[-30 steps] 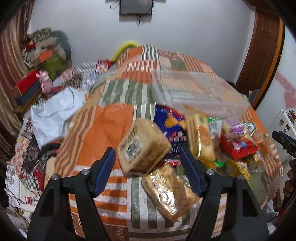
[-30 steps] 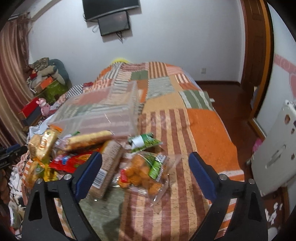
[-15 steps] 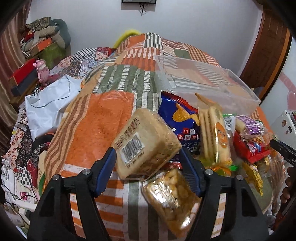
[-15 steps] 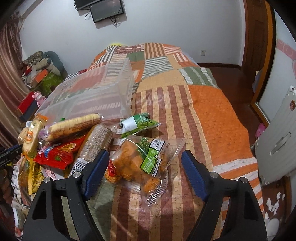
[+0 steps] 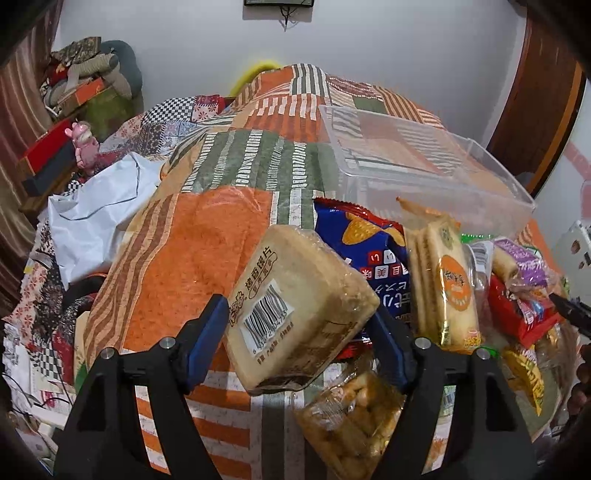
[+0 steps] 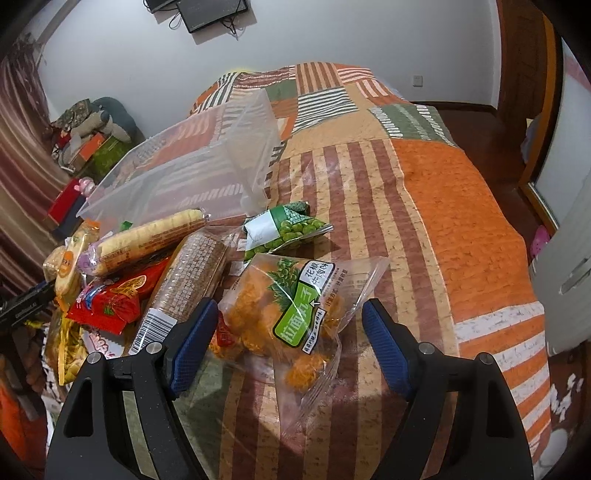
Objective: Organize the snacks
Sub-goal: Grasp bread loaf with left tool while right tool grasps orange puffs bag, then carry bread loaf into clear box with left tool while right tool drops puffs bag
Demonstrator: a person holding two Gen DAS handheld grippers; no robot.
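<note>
Left tool (image 5: 299,332) was clamped on the rusk pack (image 5: 301,314), lifted above the snack pile on the bed (image 6: 461,206). Right tool (image 6: 288,332) sat apart, straddling the orange snack bag (image 6: 291,306), not gripping. Judged step: carry; next move needs the pack taken toward 1 o'clock into the clear bin (image 5: 424,162).

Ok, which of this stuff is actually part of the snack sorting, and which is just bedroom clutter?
Job:
- bread slice pack between the left gripper fingers
- orange snack bag in front of the right gripper
- green pea packet
- blue chip bag
- clear bin

Clutter:
- white plastic bag
- pink toy
- wall monitor
</note>
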